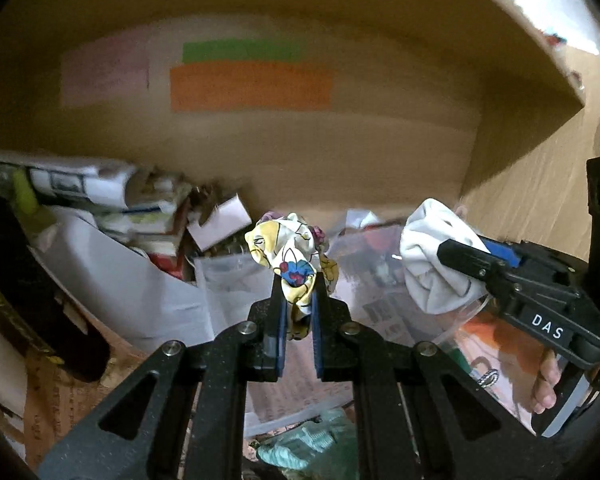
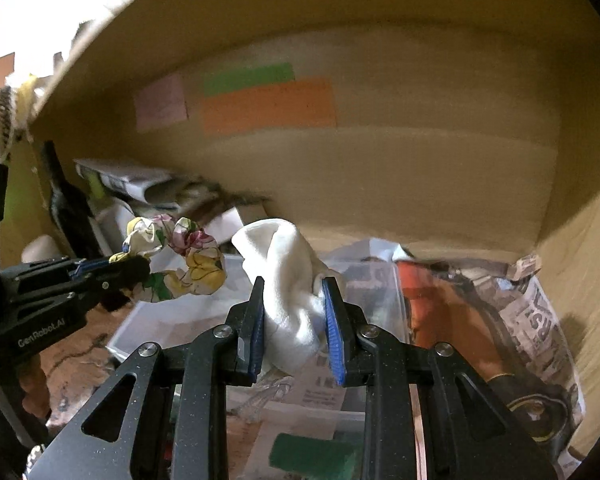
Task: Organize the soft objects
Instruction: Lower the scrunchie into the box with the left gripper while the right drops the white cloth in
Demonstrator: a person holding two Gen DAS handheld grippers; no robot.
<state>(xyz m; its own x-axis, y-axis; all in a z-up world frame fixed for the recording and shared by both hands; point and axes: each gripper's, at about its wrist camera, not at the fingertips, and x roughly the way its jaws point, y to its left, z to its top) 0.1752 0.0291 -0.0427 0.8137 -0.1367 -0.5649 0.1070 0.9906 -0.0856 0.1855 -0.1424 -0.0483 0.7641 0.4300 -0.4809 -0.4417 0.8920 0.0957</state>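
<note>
Black metal arms of the left gripper (image 1: 298, 296) rise from the bottom centre of the left wrist view, their blue-padded fingers (image 1: 281, 320) clenched on a crumpled floral cloth (image 1: 288, 254). The cloth is pale yellow with blue, red and pink blooms, bunched into a ball that bulges above the fingertips at mid-frame.

At the right of that view the right gripper (image 1: 466, 258) reaches in from the lower right edge, pointing toward the upper left, with a person's hand (image 1: 544, 380) wrapped on its handle. Its jaws grip a white cloth (image 1: 436, 256), soft, creased and plain, held just right of the floral cloth without touching it.

From the right wrist view, the same white cloth (image 2: 290, 292) sits pinched between the right gripper's (image 2: 294, 292) blue pads at lower centre, folding upward into a rounded hump. The left gripper (image 2: 140, 268) comes in from the left edge, its floral cloth (image 2: 176, 258) bunched at its tip.

Both cloths hang inside a cardboard box (image 1: 340, 152), whose brown back wall fills the upper half of each frame and carries orange (image 1: 252, 86), green (image 1: 242, 51) and pink (image 1: 104, 70) paper labels. Open air lies between the cloths and that wall. Beneath them lies clutter: newspaper (image 2: 540, 312) at the lower right, clear plastic bags (image 1: 236, 288) and papers (image 1: 60, 186) heaped at the left.
</note>
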